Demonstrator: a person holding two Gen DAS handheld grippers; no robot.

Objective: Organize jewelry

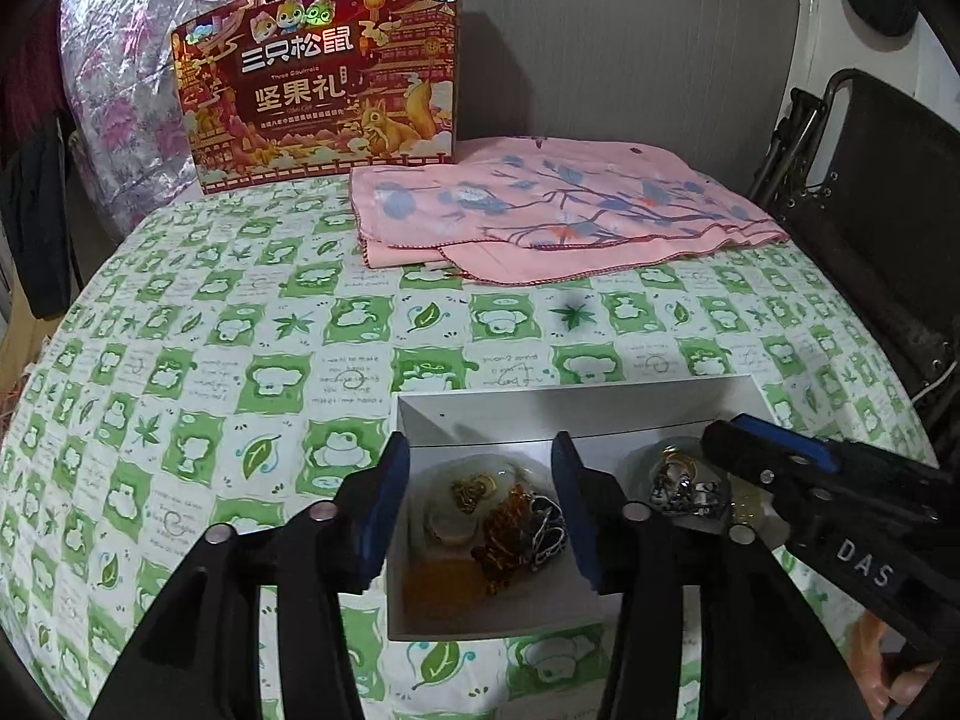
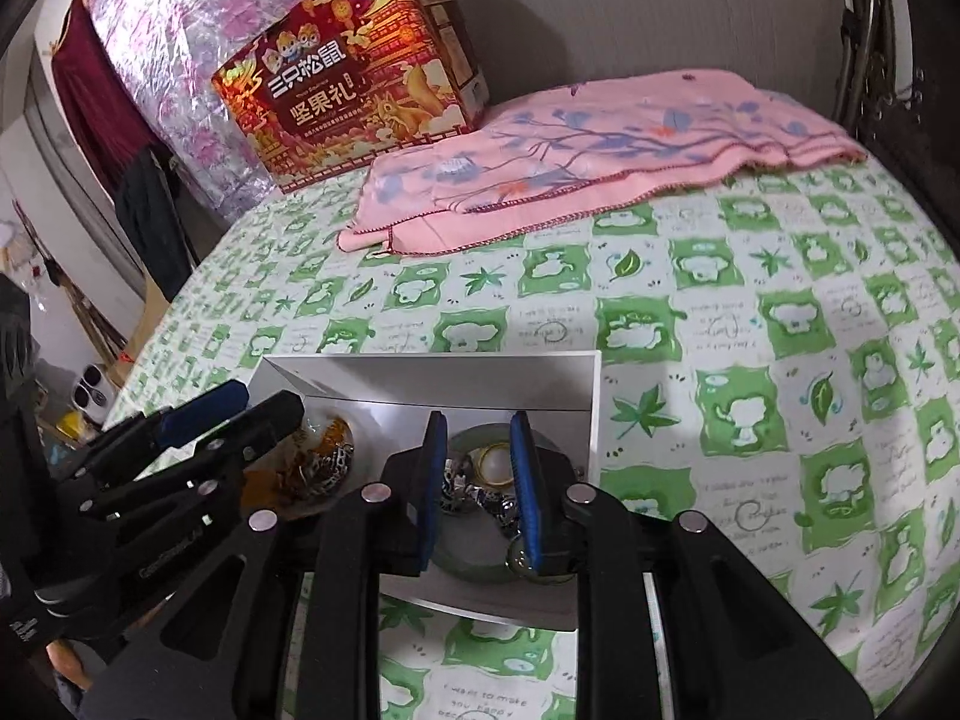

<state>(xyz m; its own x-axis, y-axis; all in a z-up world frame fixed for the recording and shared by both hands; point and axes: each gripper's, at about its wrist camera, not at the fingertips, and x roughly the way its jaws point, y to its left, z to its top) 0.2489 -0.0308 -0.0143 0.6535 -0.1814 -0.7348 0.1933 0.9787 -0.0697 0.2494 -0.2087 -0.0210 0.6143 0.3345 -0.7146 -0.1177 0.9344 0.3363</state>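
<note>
A shallow white box (image 1: 576,414) sits on the green-patterned bedsheet and holds two clear dishes of jewelry. The left dish (image 1: 444,516) carries amber beads (image 1: 504,534), a gold pendant and a black-and-white chain. My left gripper (image 1: 483,510) is open, its blue pads straddling this dish. The right dish (image 2: 474,558) holds a gold ring (image 2: 495,459) and black-and-white beads (image 2: 456,489). My right gripper (image 2: 480,486) hangs over it, open by a narrow gap, with the ring showing between the pads. Whether the pads touch anything I cannot tell.
A folded pink floral cloth (image 1: 558,210) lies at the back of the bed, with a red gift box (image 1: 318,78) standing against the wall beside it. A black folding chair (image 1: 870,192) stands to the right. A hand shows at the lower right.
</note>
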